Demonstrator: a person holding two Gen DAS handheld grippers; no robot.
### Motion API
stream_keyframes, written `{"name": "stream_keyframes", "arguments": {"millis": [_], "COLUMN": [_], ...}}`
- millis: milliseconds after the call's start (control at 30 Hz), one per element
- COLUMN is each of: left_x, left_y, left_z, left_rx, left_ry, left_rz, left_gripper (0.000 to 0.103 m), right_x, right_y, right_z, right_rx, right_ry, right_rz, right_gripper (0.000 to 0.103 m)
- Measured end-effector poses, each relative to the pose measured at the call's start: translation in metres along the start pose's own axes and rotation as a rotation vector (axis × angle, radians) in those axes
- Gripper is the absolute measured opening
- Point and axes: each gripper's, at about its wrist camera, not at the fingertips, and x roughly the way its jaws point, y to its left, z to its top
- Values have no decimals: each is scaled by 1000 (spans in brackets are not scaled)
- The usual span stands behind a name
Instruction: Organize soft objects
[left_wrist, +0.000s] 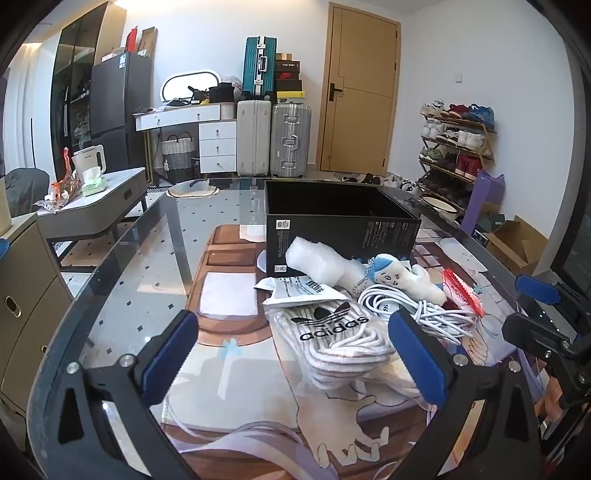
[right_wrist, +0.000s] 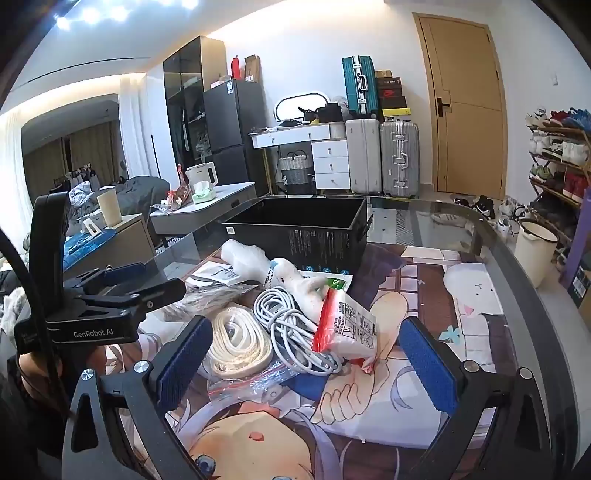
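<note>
A pile of soft things lies on the glass table in front of an open black box (left_wrist: 340, 218) (right_wrist: 295, 229). In it are a bag of white adidas laces (left_wrist: 336, 339) (right_wrist: 236, 336), a coiled white cable (left_wrist: 417, 310) (right_wrist: 291, 321), a white plush toy (left_wrist: 406, 277) (right_wrist: 299, 284), a bubble-wrap roll (left_wrist: 317, 262) (right_wrist: 243, 258) and a red-topped white packet (right_wrist: 351, 328) (left_wrist: 461, 291). My left gripper (left_wrist: 291, 354) is open, straddling the lace bag. My right gripper (right_wrist: 306, 365) is open near the cable and packet.
An anime-print mat (right_wrist: 369, 406) lies under the glass table (left_wrist: 147, 258). A grey side table with a kettle (left_wrist: 92, 158) stands to the left. Suitcases (left_wrist: 273, 136), a door and a shoe rack (left_wrist: 454, 147) are behind. A white bucket (right_wrist: 532, 251) stands at the right.
</note>
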Motion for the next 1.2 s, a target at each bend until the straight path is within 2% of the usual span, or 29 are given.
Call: {"name": "stream_keyframes", "arguments": {"millis": [67,1200], "left_x": [0,-10], "left_y": [0,-9], "left_z": [0,-1], "left_rx": [7,52], "left_ry": [-1,-35], "left_rz": [1,-1], "left_gripper": [103,103], "right_x": [-1,3], "right_y": [1,4], "right_z": [-1,-3], "right_rx": [-23,-30], "right_ry": [-19,-13], "right_rz": [-10,-27], "right_gripper": [103,103]}}
